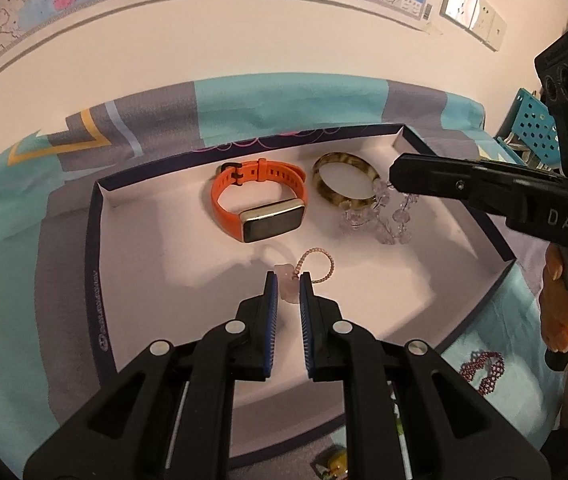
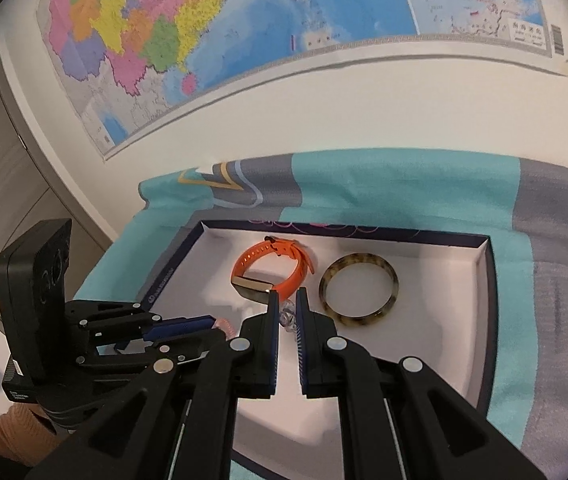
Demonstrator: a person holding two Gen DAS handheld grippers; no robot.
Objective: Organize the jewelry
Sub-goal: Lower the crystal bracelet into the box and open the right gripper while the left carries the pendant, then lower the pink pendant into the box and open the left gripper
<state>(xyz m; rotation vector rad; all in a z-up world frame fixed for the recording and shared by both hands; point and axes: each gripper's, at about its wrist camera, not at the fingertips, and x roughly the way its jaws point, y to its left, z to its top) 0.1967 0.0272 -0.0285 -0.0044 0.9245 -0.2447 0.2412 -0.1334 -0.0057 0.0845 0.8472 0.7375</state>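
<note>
Inside a shallow white tray with dark walls, sitting on a teal and grey cloth, four pieces of jewelry are showing. Toward the back, an orange watch with a dark rectangular face is lying curled on its side. Just beside it, a mottled brown and cream bangle is lying flat.

Nearer the front, the left gripper is pinching a pale pink charm, with its thin beaded chain looping out past the tips above the tray floor.

Meanwhile the right gripper is pinching a bracelet of clear crystal beads, which is hanging in a loose cluster from its tips, touching the bangle's near edge in the left view. A hand is gripping that tool's handle.

On the wall behind, a colourful map is hanging.
</note>
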